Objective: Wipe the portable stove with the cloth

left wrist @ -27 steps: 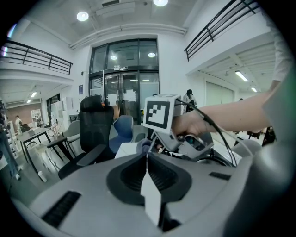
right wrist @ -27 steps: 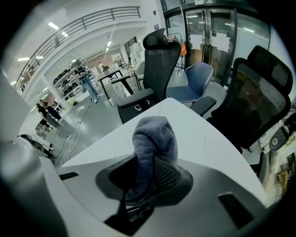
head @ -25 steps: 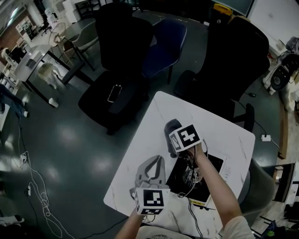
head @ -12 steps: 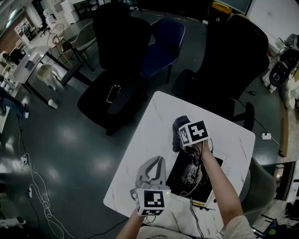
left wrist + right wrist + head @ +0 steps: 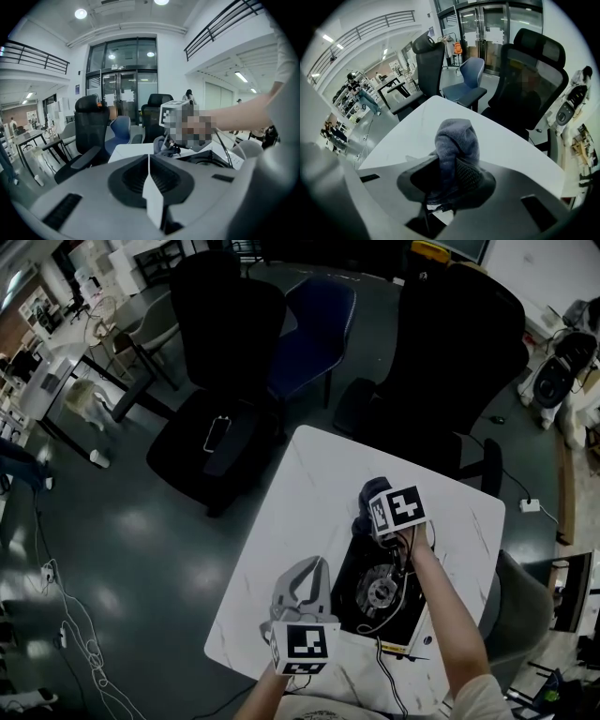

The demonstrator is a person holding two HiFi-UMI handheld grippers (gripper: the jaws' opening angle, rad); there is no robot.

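The right tool (image 5: 449, 174) is clenched on the cloth (image 5: 457, 140): its two jaws pinch the lower folds of the grey towelling, and the rest bunches up in a rounded hump that sticks out past the tips. From the head view, that tool (image 5: 375, 514) and the cloth (image 5: 368, 495) sit at the far edge of the stove (image 5: 354, 604), close to its far left corner, with the cloth hanging over the white counter (image 5: 291, 512) just beyond the stove; whether it touches the stove top I cannot tell. The stove is a flat black unit with a pale rim, lying at the near right part of the counter, with a round burner (image 5: 380, 593) at its middle and a thin cable (image 5: 386, 620) trailing across it from the right arm. The left tool (image 5: 150, 187) is squeezed shut with nothing between its jaws, the two faces meeting in a thin line. It (image 5: 302, 589) is held just left of the stove's near left corner, above the counter, and points away from the person. Beyond the stove, past the counter's far edges, stand two black office chairs (image 5: 230, 343) with a blue chair (image 5: 314, 320) between them, and a phone (image 5: 217, 434) lies on the left chair's seat.
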